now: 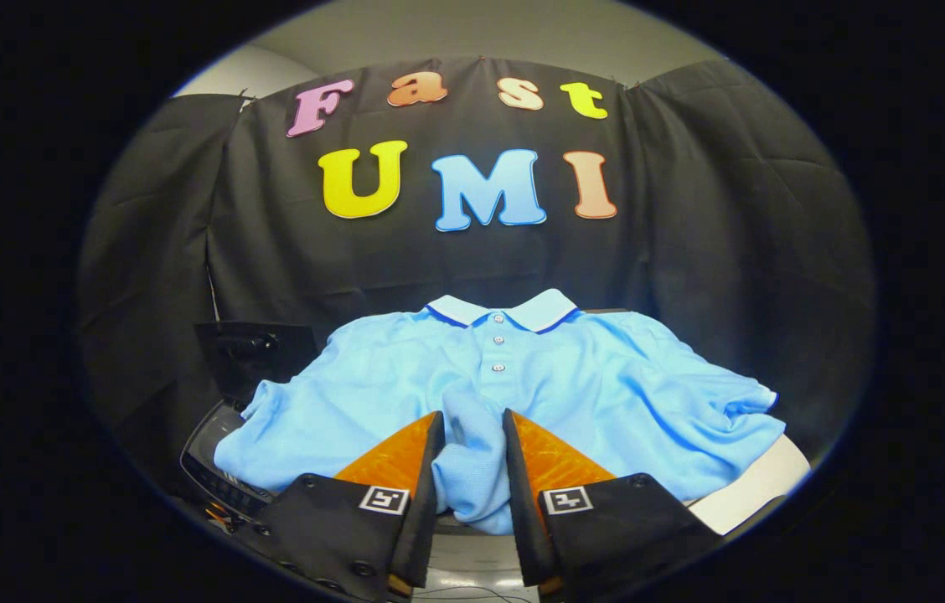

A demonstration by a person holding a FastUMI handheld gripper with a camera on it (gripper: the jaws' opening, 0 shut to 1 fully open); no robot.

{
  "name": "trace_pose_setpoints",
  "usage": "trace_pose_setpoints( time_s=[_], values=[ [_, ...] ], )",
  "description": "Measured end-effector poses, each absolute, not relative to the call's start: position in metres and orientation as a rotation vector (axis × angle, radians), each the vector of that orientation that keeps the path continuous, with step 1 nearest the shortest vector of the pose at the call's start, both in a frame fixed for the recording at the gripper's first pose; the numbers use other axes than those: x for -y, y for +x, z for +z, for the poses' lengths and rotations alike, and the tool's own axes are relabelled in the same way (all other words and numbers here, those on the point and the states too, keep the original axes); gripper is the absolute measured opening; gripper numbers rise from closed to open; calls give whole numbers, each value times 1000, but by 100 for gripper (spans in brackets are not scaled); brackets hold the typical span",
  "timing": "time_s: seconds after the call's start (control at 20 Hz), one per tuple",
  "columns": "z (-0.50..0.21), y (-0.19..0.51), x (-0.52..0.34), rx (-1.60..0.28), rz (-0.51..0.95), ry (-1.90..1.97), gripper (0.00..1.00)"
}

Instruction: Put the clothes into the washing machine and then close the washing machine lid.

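A light blue polo shirt (590, 385) with a white collar lies spread out just beyond my fingers, its button placket facing me. A bunched fold of its lower front runs between the two fingers, and both press on it. My gripper (472, 427) is shut on that fold. Under the shirt's left side the dark rim of the washing machine (209, 456) shows, with a control strip along its edge. The machine's opening is hidden by the shirt.
A pale surface (761, 486) shows under the shirt's right sleeve. A dark boxy object (255, 352) stands behind the shirt's left sleeve. The booth's black cloth wall hangs close behind the shirt.
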State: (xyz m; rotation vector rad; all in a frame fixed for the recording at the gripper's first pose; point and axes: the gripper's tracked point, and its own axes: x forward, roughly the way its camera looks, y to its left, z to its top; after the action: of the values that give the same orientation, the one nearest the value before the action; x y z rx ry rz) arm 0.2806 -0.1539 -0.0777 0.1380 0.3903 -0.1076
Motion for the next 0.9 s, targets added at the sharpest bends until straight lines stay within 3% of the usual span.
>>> trace_pose_setpoints(
  time_s=[0.05,0.15,0.5,0.9],
  values=[
    [-77,281,157,-386,-110,144,44],
    [-77,283,156,-363,-108,167,2],
    [-73,284,158,-371,-89,181,2],
    [-21,301,164,-272,-66,210,2]
  ],
)
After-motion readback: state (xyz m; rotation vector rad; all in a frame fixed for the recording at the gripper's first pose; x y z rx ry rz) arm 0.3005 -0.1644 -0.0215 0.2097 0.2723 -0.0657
